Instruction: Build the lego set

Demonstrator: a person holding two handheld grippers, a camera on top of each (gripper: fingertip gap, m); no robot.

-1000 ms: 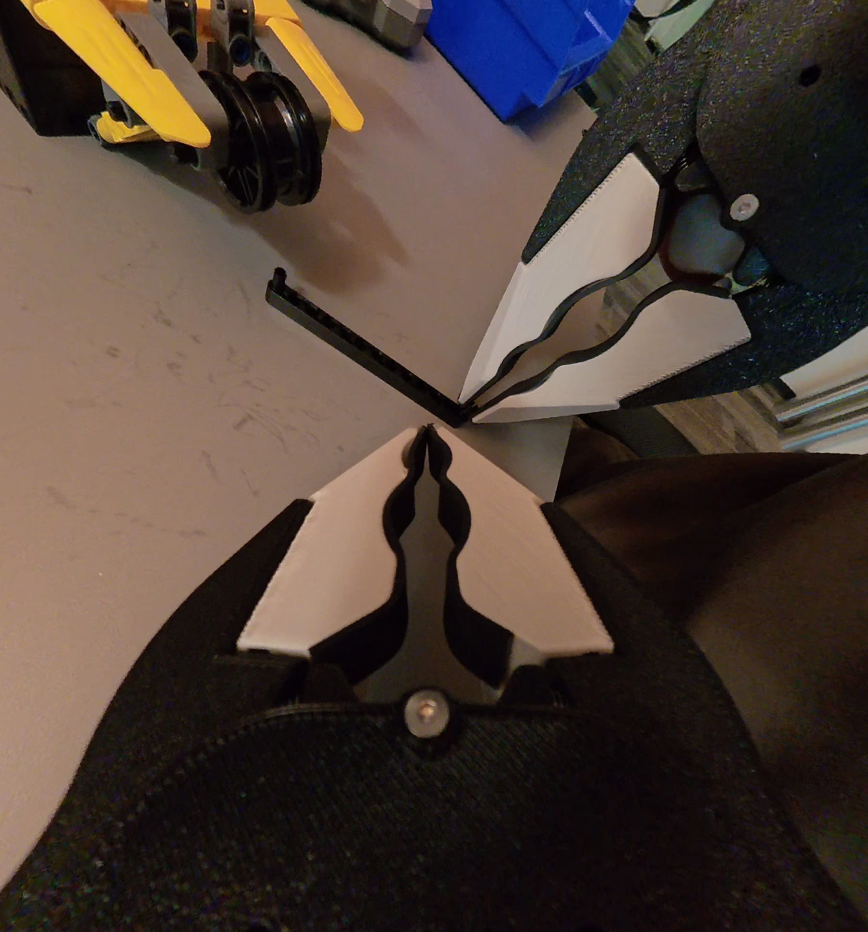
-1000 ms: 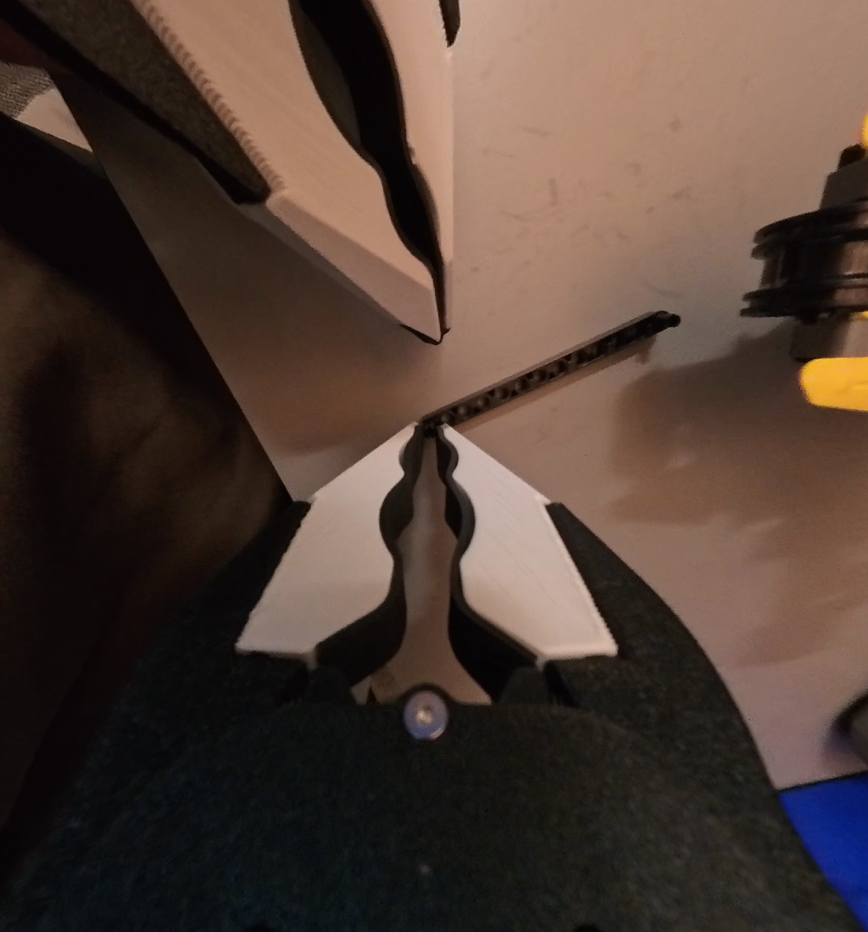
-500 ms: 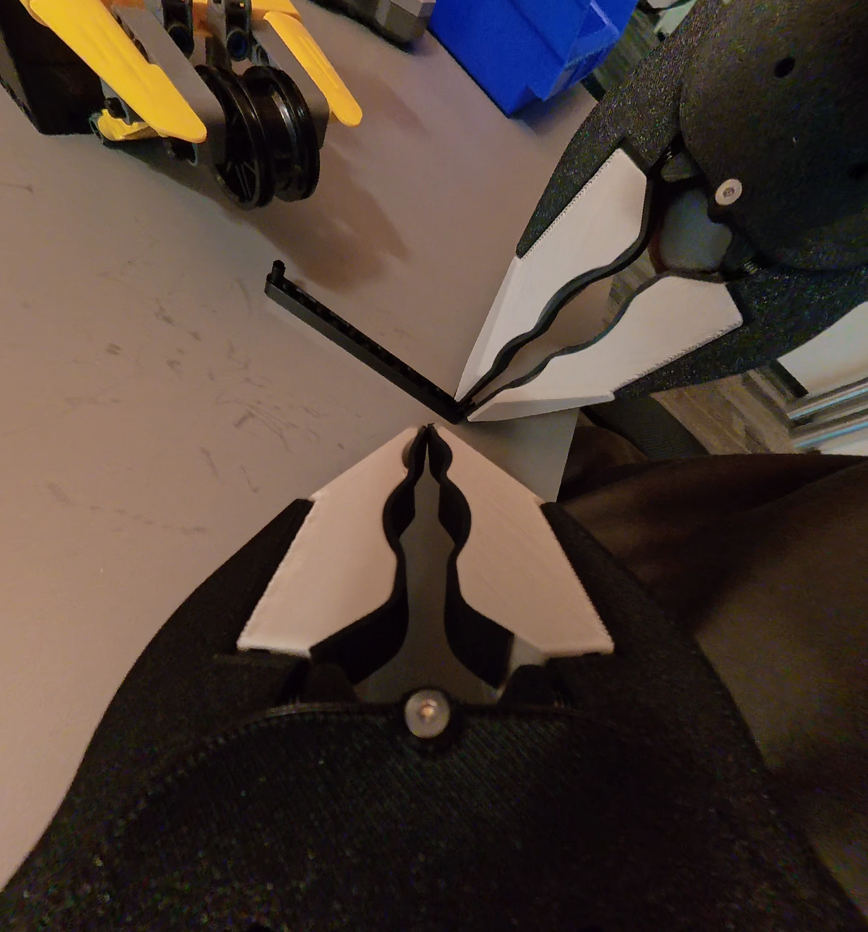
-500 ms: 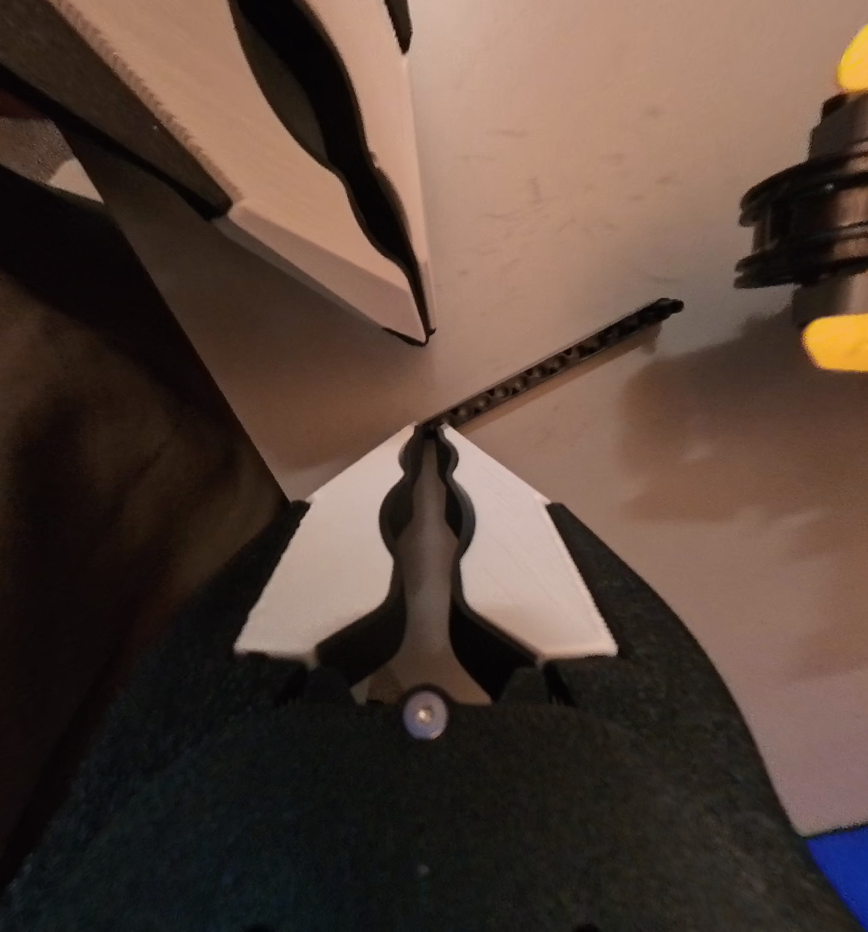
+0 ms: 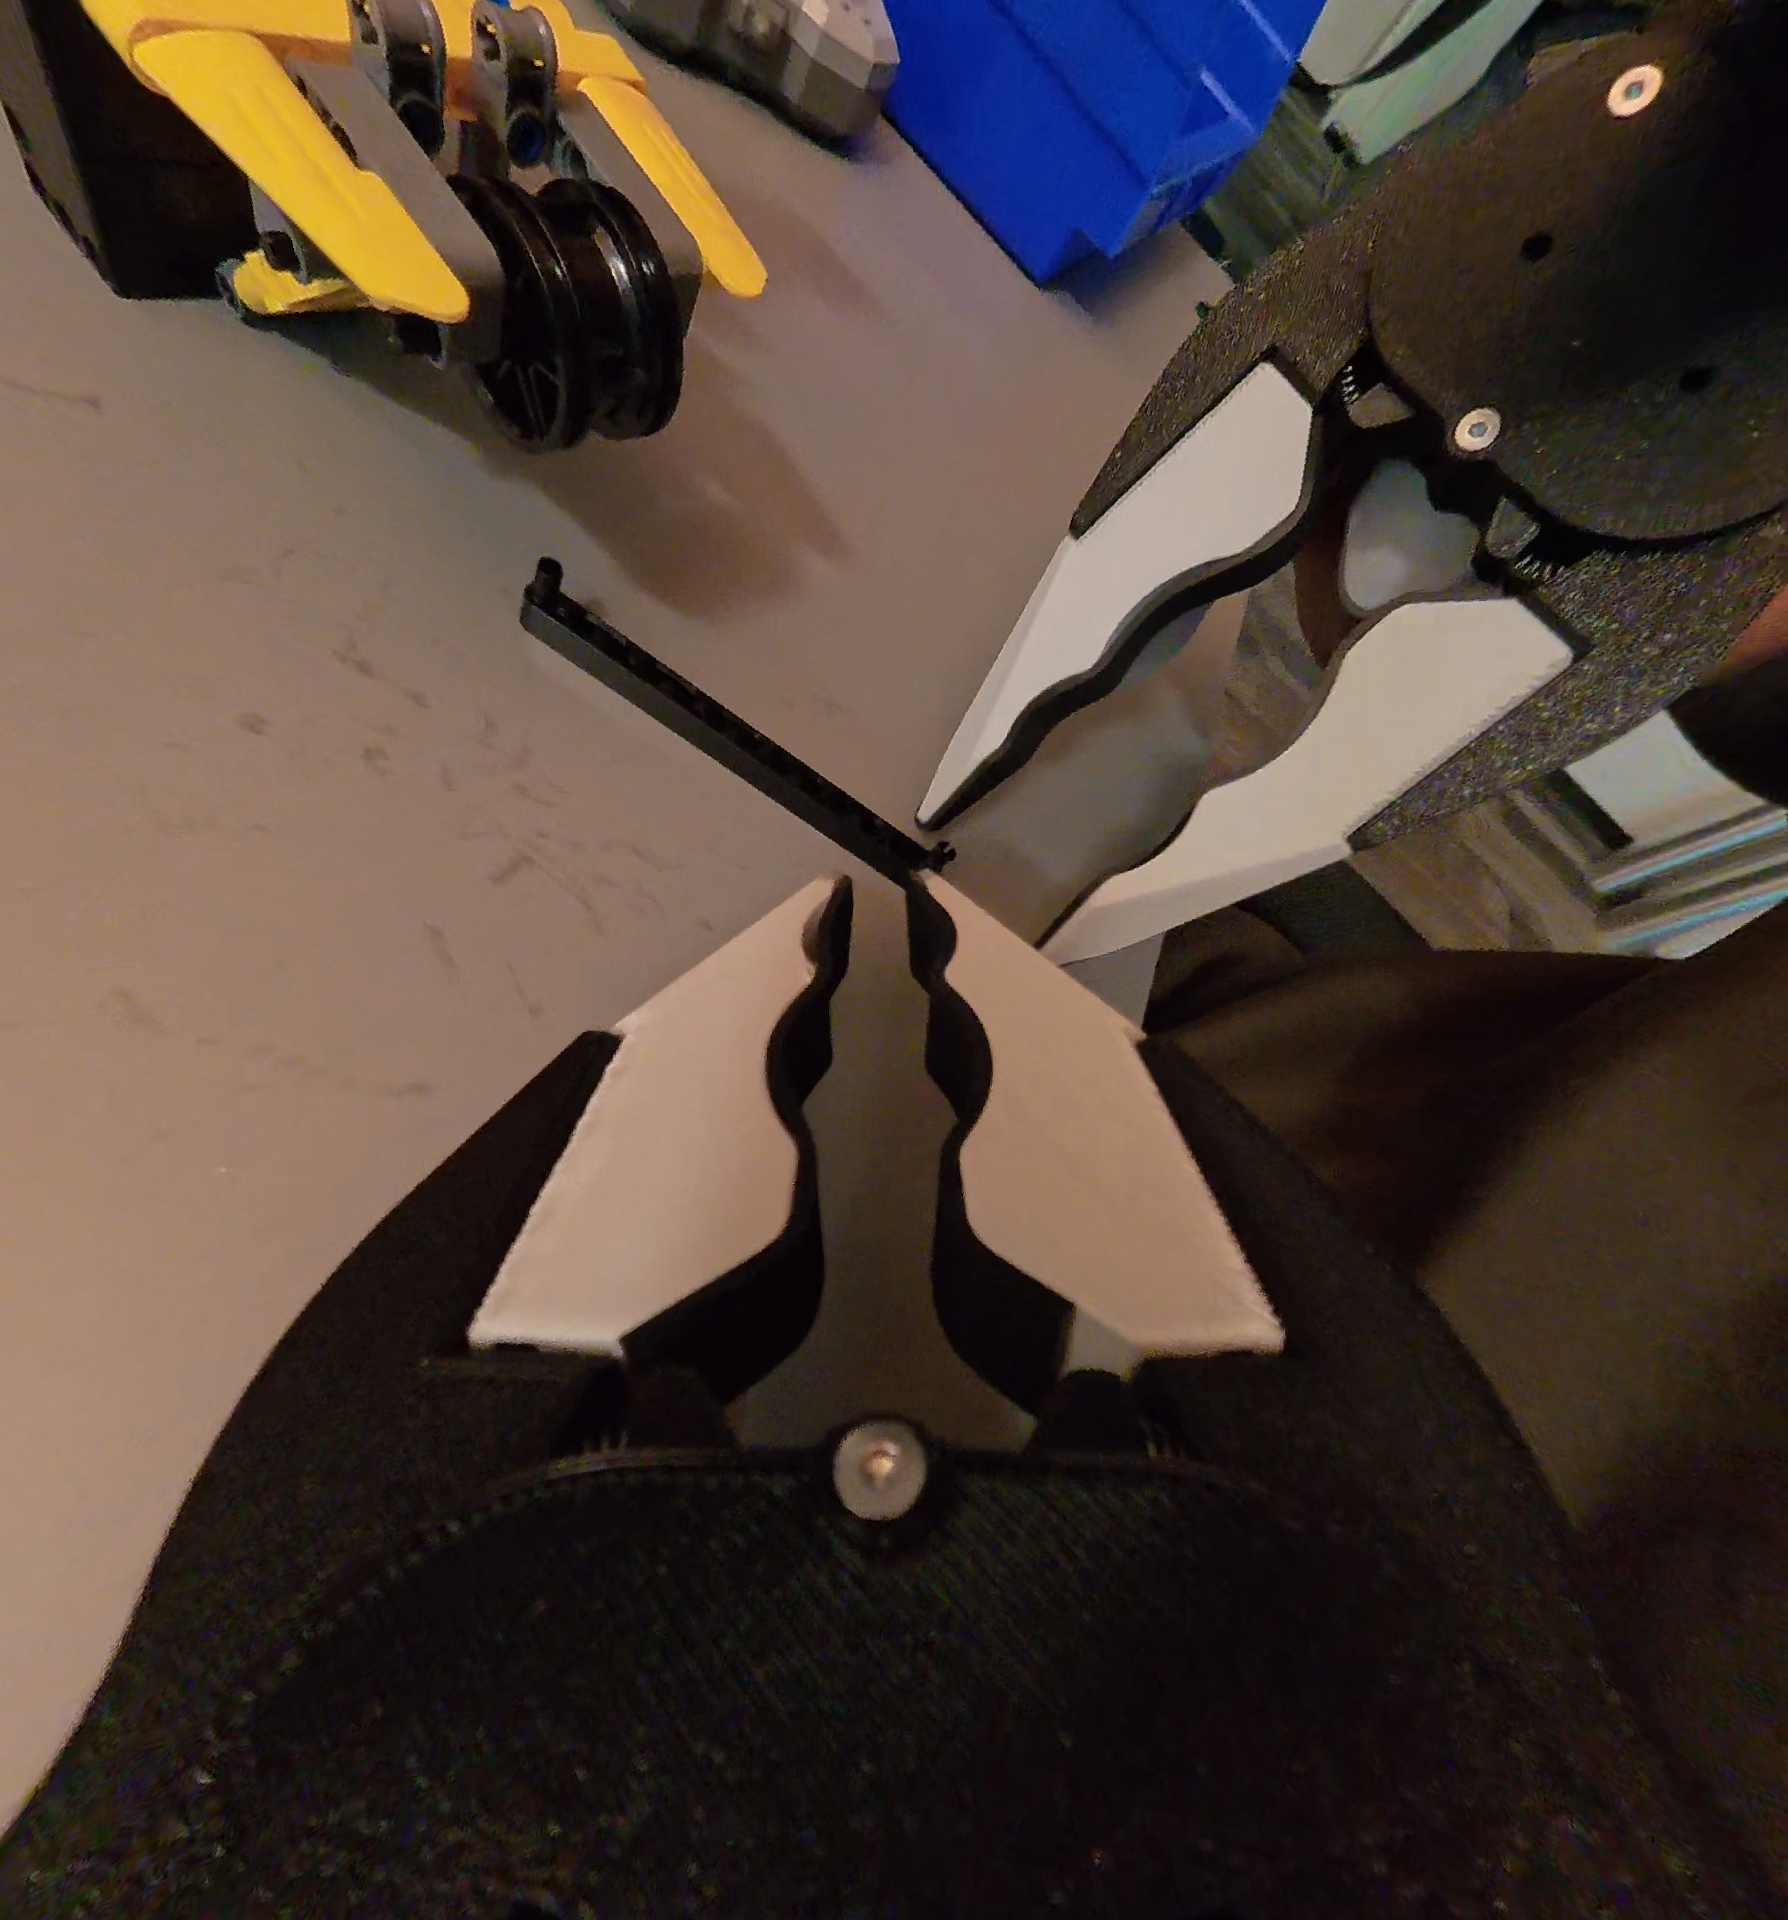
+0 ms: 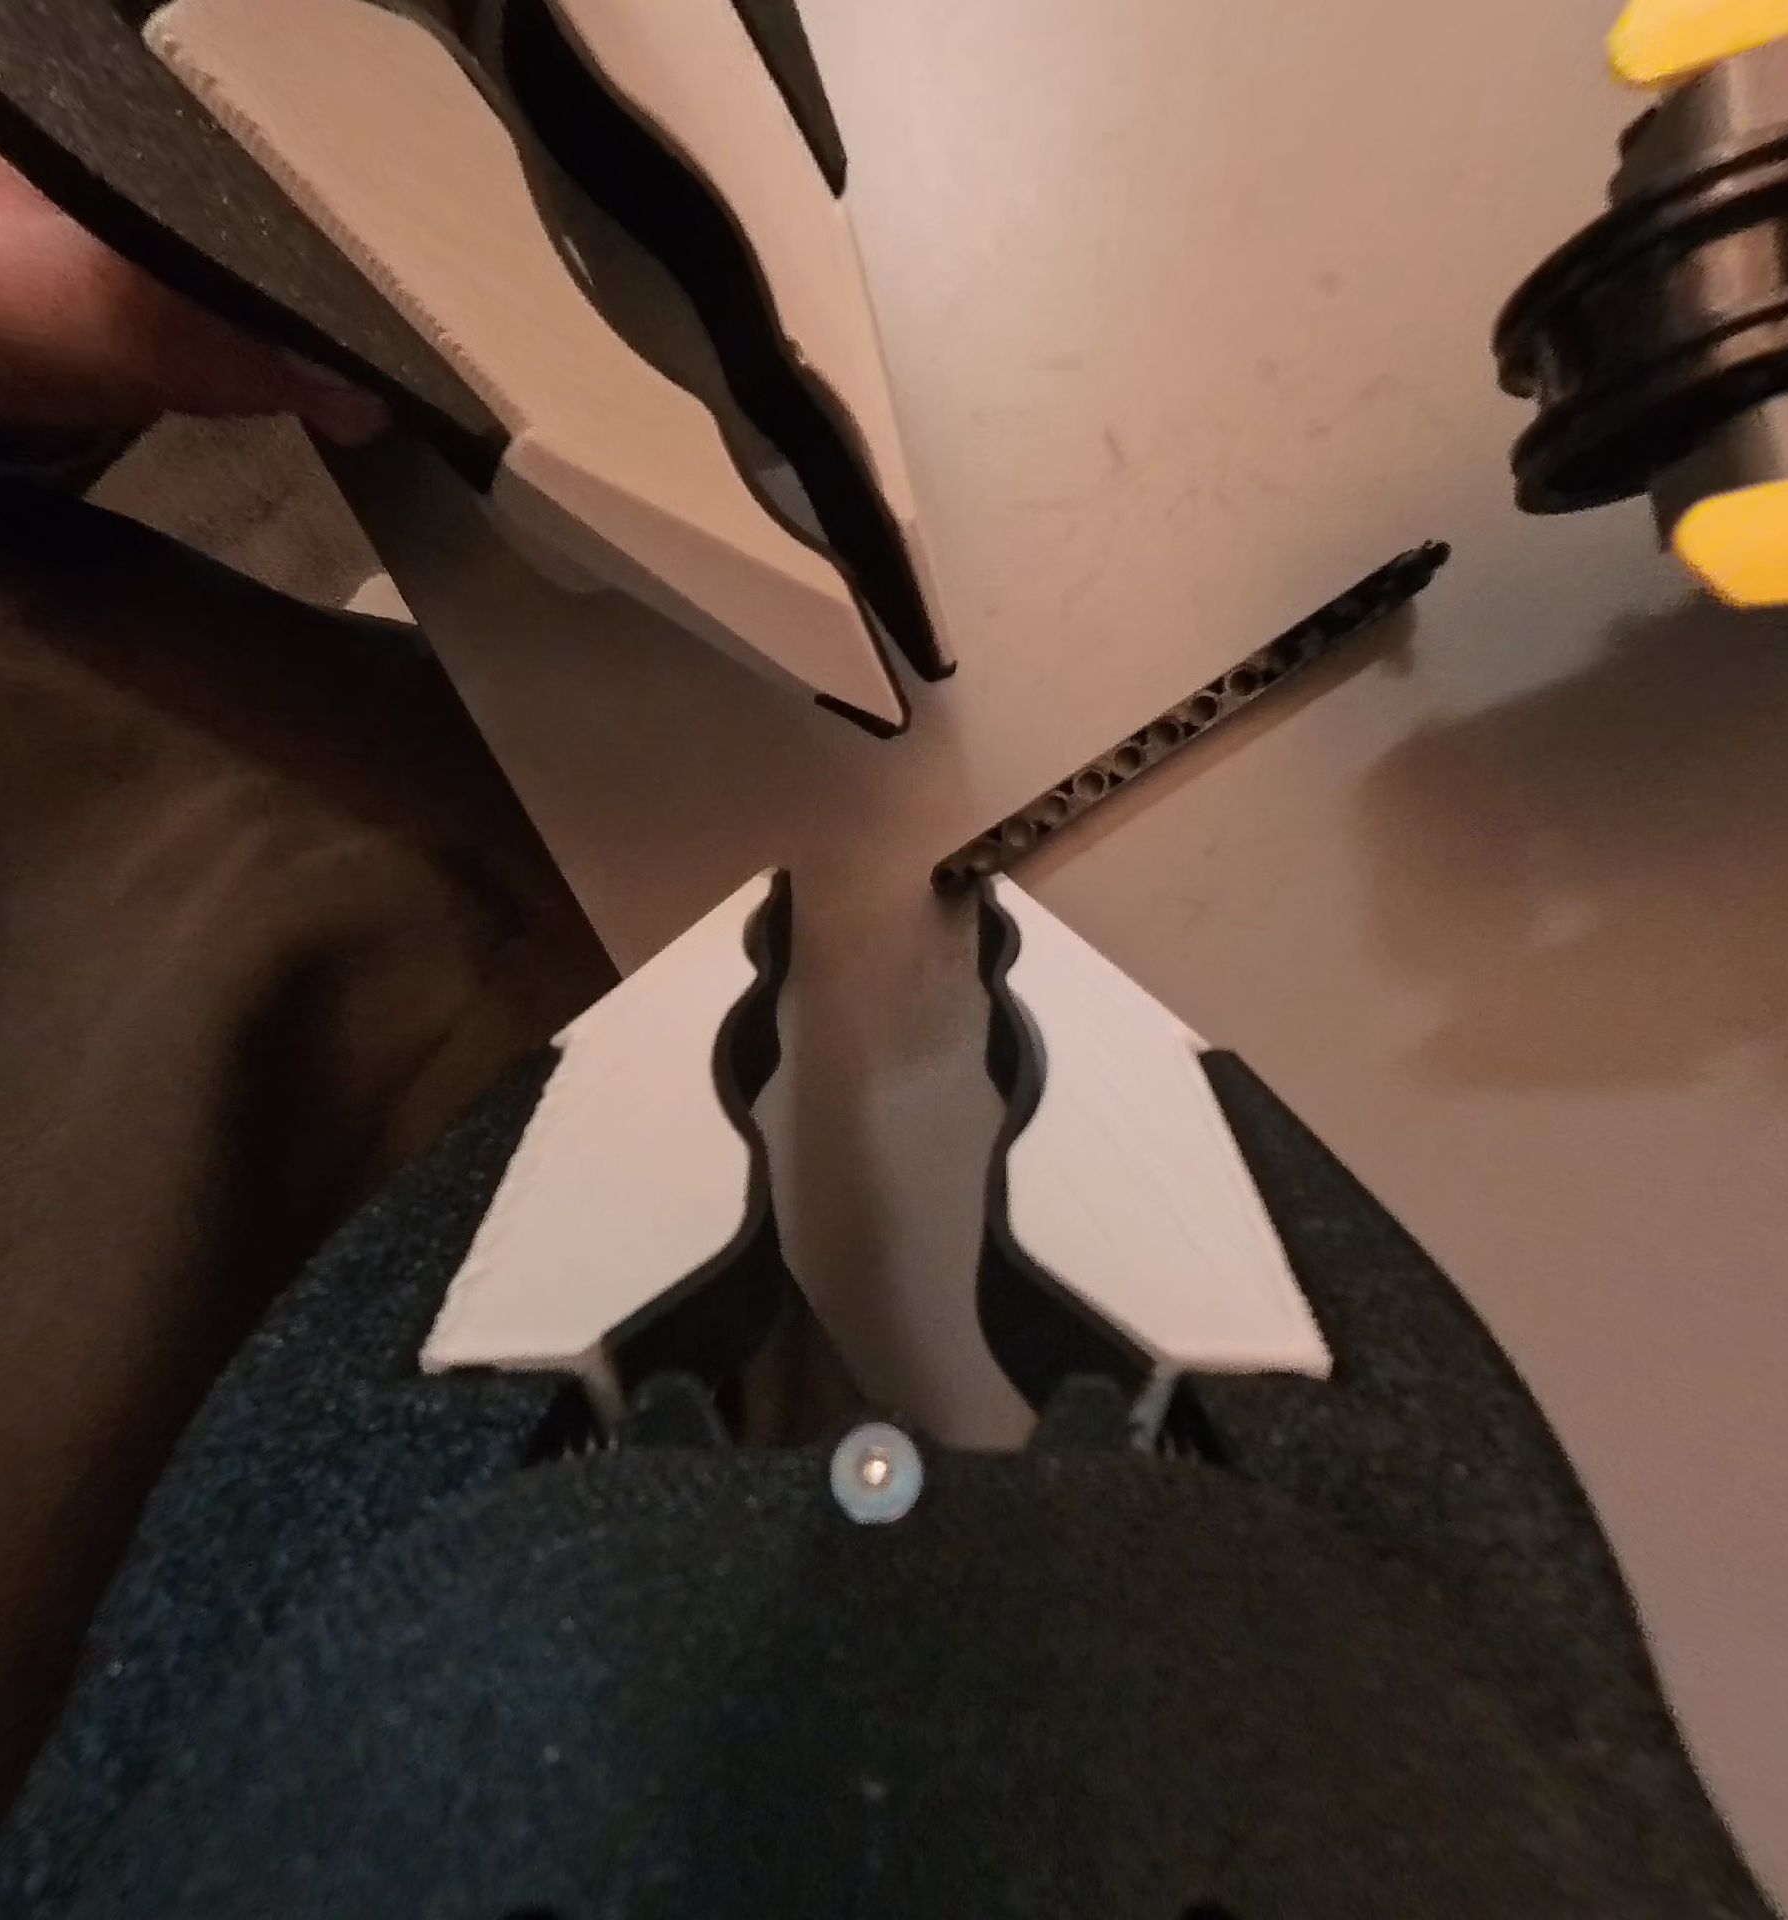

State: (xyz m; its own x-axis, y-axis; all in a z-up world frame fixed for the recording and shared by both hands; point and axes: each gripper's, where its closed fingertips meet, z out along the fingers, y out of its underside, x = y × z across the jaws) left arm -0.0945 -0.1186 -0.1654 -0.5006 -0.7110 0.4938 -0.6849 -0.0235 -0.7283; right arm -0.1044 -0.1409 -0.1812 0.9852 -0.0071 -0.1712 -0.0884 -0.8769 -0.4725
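Left wrist view: the left hand-held gripper (image 5: 879,883) has its jaws a narrow slit apart and pinches nothing. A thin black beam (image 5: 724,727) with a row of holes has its near end right at the tip of this gripper's right finger, outside the slit. From there it runs ahead and to the left over the grey table (image 5: 194,727). Whether it lies flat or is propped on that fingertip cannot be told. Farther ahead and left stands a yellow and black toy (image 5: 557,291) with black wheels. A blue bin (image 5: 1077,114) sits ahead to the right.

Right wrist view: the right hand-held gripper (image 6: 885,883) is spread wide and empty. The same beam end sits just ahead of its right fingertip and slants away to the right, towards the toy. The left gripper's tips hang just ahead and slightly left, close to that end but apart from it.

The risk appears to lie in how little of the beam is within reach. Only its last bit is near either gripper, and it is outside both gaps. A closing finger could nudge it aside rather than catch it. A pinch at the very tip would likely let the long beam swing or slip. The table edge and dark cloth (image 5: 1492,1195) are close behind both grippers, so a stray push that way could send the beam off.
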